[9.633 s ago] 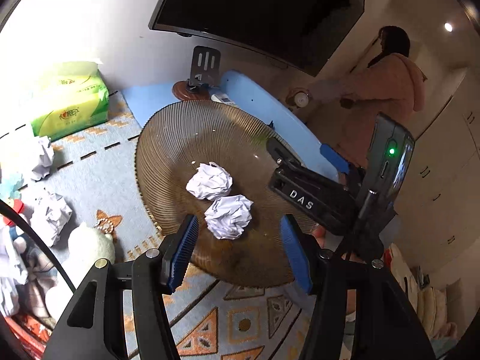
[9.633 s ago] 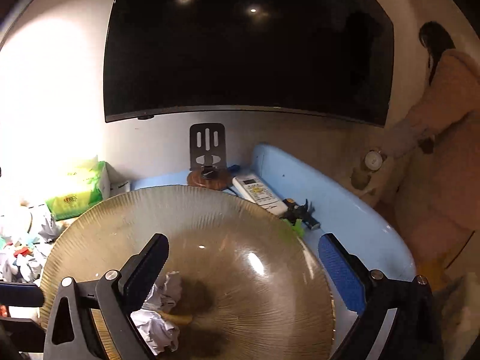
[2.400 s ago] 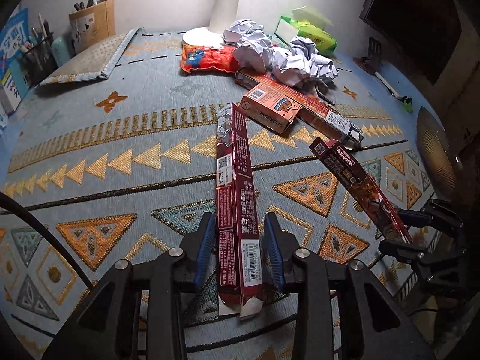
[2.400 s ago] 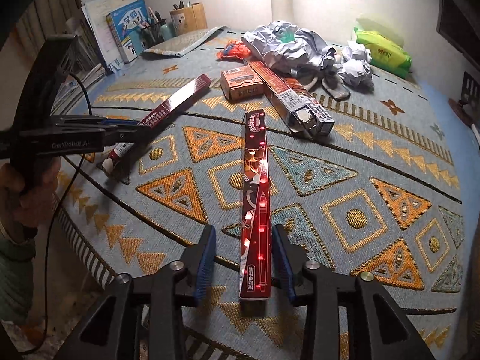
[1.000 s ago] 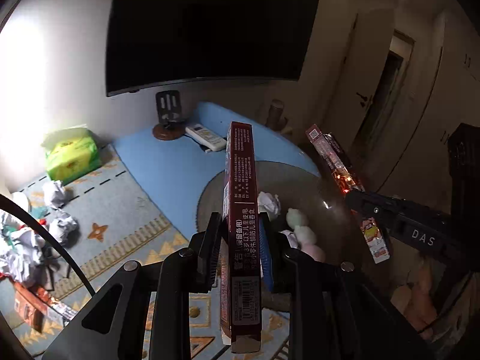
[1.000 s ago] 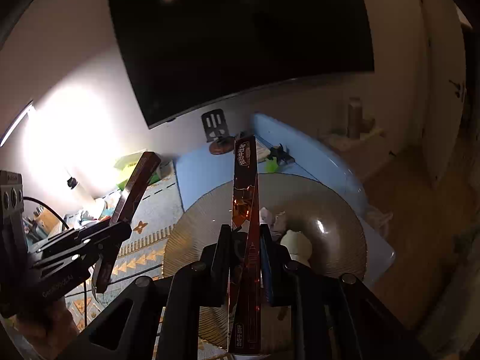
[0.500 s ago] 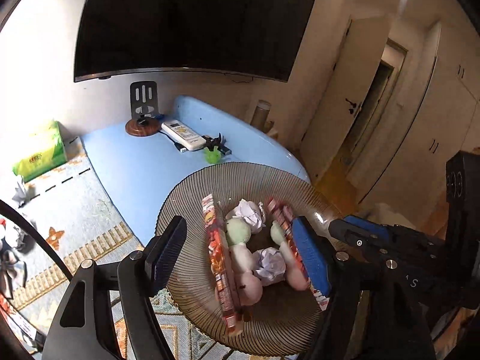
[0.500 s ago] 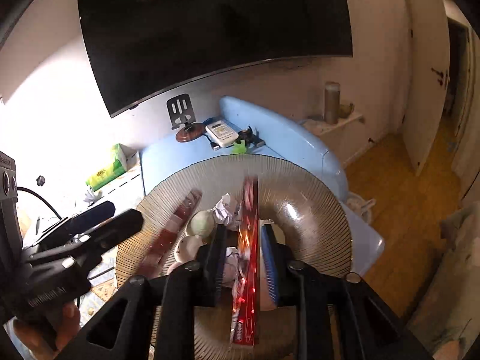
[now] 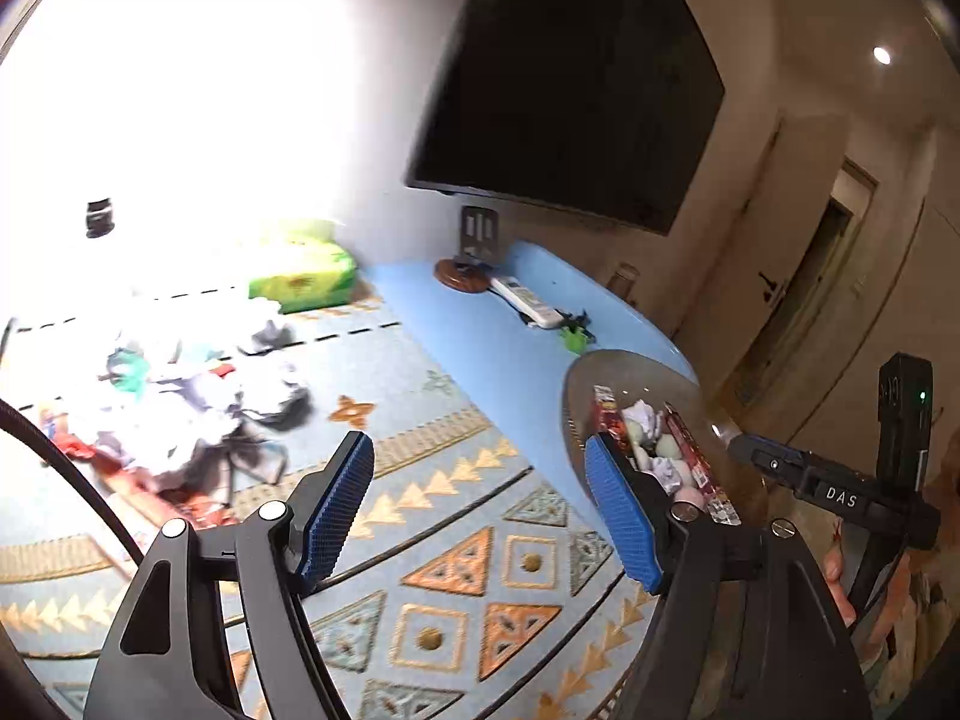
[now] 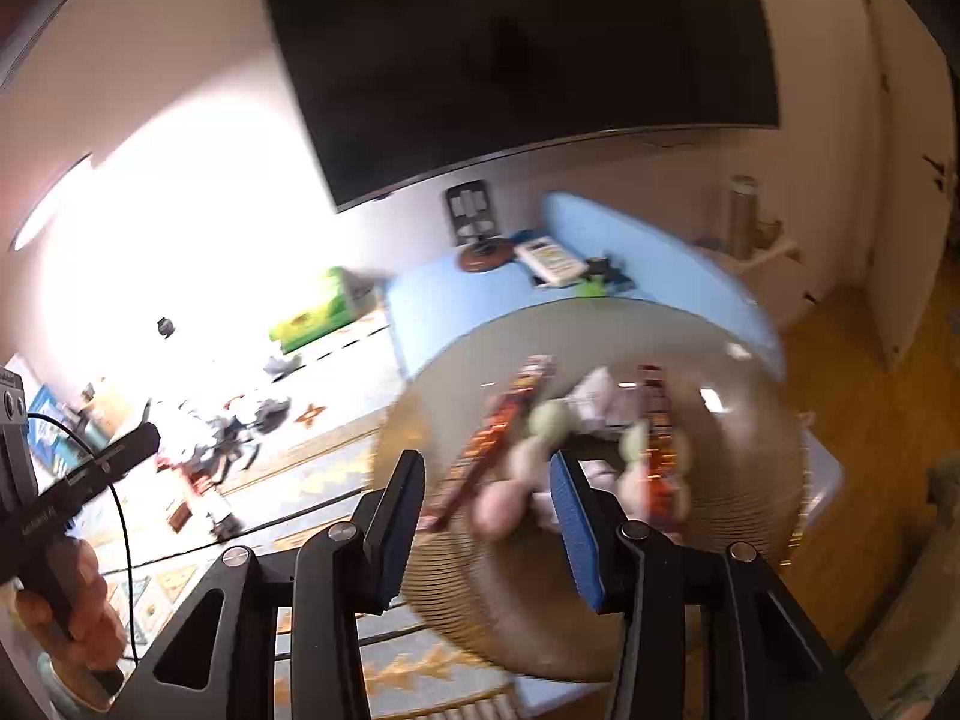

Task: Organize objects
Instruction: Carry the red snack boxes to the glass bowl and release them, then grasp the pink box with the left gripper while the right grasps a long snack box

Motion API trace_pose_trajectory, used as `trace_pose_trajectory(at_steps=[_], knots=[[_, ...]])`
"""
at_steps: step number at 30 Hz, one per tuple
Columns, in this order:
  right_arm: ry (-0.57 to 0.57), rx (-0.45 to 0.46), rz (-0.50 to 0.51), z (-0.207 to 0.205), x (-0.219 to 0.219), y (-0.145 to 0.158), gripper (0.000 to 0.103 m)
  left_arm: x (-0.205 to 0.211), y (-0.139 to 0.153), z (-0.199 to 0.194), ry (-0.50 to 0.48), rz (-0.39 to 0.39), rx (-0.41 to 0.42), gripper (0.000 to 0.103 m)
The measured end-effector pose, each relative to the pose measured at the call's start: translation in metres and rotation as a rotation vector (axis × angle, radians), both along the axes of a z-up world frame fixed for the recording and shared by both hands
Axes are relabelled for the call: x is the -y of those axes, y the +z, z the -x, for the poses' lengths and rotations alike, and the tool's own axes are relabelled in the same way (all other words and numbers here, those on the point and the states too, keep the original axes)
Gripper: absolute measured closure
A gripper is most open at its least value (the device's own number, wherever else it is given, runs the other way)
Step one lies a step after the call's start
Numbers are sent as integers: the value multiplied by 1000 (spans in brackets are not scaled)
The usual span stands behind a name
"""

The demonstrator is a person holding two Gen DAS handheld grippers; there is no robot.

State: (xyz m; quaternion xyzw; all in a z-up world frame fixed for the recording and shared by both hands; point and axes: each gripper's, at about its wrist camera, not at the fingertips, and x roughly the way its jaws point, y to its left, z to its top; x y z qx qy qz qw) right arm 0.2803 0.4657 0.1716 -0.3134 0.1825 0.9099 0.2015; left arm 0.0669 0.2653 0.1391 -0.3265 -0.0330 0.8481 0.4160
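At the far left of the left wrist view a heap of crumpled paper balls (image 9: 180,414) lies on the patterned rug (image 9: 456,540), mixed with some coloured things and a flat red box that I cannot read because of the strong light. Behind the heap, close to the wall, stands a green tissue pack (image 9: 300,282). More to the right the rug ends and the blue table top (image 9: 498,360) begins; there a white remote control (image 9: 525,303) lies beside a round brown stand. The left gripper (image 9: 480,510) hangs over the rug with its blue pads wide apart and nothing between them. Beyond its right finger sits the brown glass plate (image 9: 579,372) at the table's edge, and in it lie two long red boxes (image 9: 606,414), some crumpled paper and a few pale round toys (the small things are heaped together between the boxes). At the far right of this view the right gripper (image 9: 750,456) shows from the side, above the plate. In the right wrist view, which is blurred, the person's left hand (image 10: 66,606) holds the left gripper's handle at the left edge. The right gripper's jaws are opening; they press on nothing, and they stand over the near rim of the plate. One red box and a pale toy (image 10: 510,498) show through the gap, lying in the plate below, apart from the pads. The other red box lies just to the right of the right finger.
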Motion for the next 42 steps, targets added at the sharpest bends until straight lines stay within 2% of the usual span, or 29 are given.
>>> trace_pose_trajectory(at_steps=[3,5,7,9,11,13,15,18,21,22,23,24,25,27,30,33,35,40,41,42], knots=[[89,13,1,24,31,-5,60,53,2,13,107,-12,18,28],[155,34,12,44,52,-12,56,83,-2,23,177,-8,29,14],[219,66,17,66,73,-23,55,111,-9,37,258,-14,45,6],[282,97,17,88,96,-37,55,133,-24,53,333,-2,76,5],[348,134,24,112,115,-53,55,145,-47,72,387,50,140,6],[414,160,41,136,131,-72,55,149,-74,86,362,78,207,6],[467,176,59,160,142,-87,55,142,-97,94,316,124,240,6],[533,199,79,193,154,-101,55,120,-117,102,241,273,211,6],[577,200,76,213,164,-107,55,99,-121,106,182,378,127,6],[585,202,71,219,167,-110,55,95,-122,108,174,394,108,7],[589,211,66,224,170,-114,55,93,-123,109,167,400,106,16],[590,222,61,228,172,-118,55,92,-123,109,175,410,83,20],[591,226,66,232,174,-121,54,91,-122,108,163,414,68,41],[595,218,56,233,176,-121,53,91,-121,103,161,432,39,45],[595,216,34,230,179,-120,54,98,-117,99,177,414,37,46],[639,196,54,219,188,-117,67,118,-116,99,225,355,91,46],[659,201,70,204,198,-116,69,132,-116,100,260,322,114,46],[712,253,52,152,225,-115,69,150,-112,105,310,251,141,46],[720,263,47,144,228,-115,67,151,-111,105,315,247,140,45],[716,275,40,139,229,-114,59,150,-111,106,321,250,134,45]])
